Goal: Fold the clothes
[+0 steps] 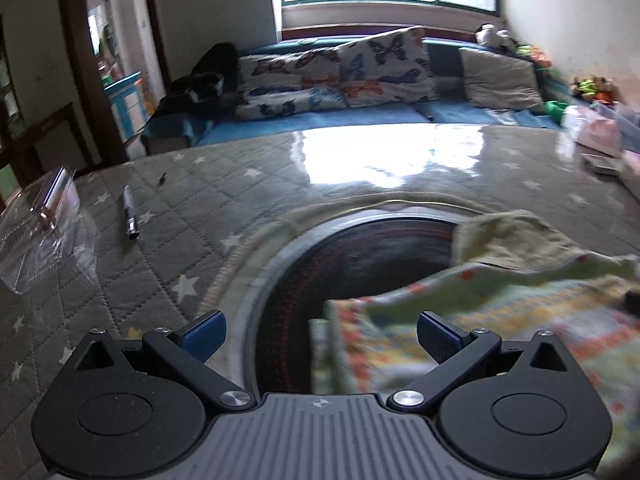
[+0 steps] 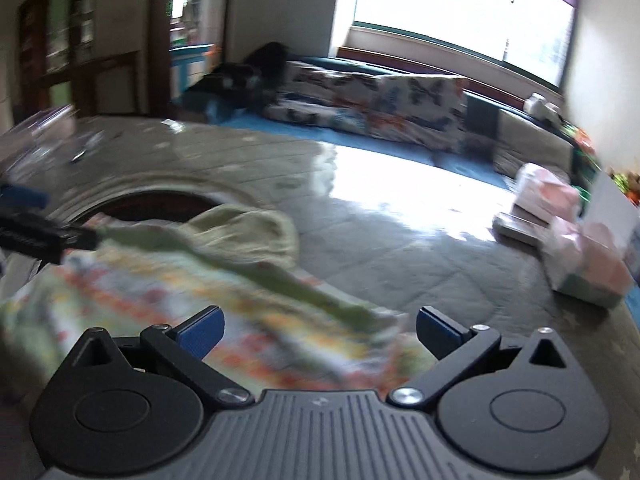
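A small patterned garment (image 1: 500,312) in green, orange and yellow lies on the grey quilted table, partly over a dark round inset (image 1: 360,264). It also shows in the right wrist view (image 2: 208,276), blurred. My left gripper (image 1: 320,338) is open, hovering just above the garment's left edge. My right gripper (image 2: 320,336) is open above the garment's right part. The left gripper's blue-tipped finger (image 2: 24,200) shows at the far left of the right wrist view.
A pen (image 1: 130,212) and a clear plastic box (image 1: 40,232) lie at the table's left. Pink packets and a flat box (image 2: 560,216) sit at the right. A blue daybed with butterfly cushions (image 1: 340,76) stands behind the table.
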The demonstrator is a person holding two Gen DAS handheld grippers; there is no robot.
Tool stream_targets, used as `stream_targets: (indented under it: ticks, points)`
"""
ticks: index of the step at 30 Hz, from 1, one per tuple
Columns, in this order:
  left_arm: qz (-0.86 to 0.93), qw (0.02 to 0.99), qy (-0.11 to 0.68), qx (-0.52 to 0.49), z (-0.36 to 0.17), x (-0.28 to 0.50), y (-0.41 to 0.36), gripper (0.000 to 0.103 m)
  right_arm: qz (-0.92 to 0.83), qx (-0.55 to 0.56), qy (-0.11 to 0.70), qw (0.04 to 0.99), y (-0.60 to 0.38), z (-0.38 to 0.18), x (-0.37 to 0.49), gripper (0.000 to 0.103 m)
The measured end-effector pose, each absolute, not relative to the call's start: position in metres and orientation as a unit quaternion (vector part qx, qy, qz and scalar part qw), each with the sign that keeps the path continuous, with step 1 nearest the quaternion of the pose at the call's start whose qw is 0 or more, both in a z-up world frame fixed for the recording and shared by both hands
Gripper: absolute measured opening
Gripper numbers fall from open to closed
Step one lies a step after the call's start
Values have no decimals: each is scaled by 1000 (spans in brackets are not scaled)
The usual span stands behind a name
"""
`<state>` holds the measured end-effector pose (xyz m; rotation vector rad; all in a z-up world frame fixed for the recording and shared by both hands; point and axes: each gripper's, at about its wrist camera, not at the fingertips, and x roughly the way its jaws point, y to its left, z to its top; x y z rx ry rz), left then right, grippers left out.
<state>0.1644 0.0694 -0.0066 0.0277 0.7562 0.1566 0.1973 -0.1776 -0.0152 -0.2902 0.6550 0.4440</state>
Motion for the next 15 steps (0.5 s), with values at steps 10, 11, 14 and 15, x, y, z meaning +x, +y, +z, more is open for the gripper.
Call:
stream_targets:
  ticks: [10,11,14,15]
  points:
    - [23,933,356,41,-13,119,20,103,222,-204,277,912,-166,-26,148,103]
    - [22,933,355,47,-15,117,17,103,219,-207,273,914,-167,-26,145,103]
    - [26,935,350,61,-21,112,13,103,209,-217,261,917,-170,-28,137,103]
    - [26,935,348,62,-22,111,13,103,206,-220,257,918,-171,-28,135,103]
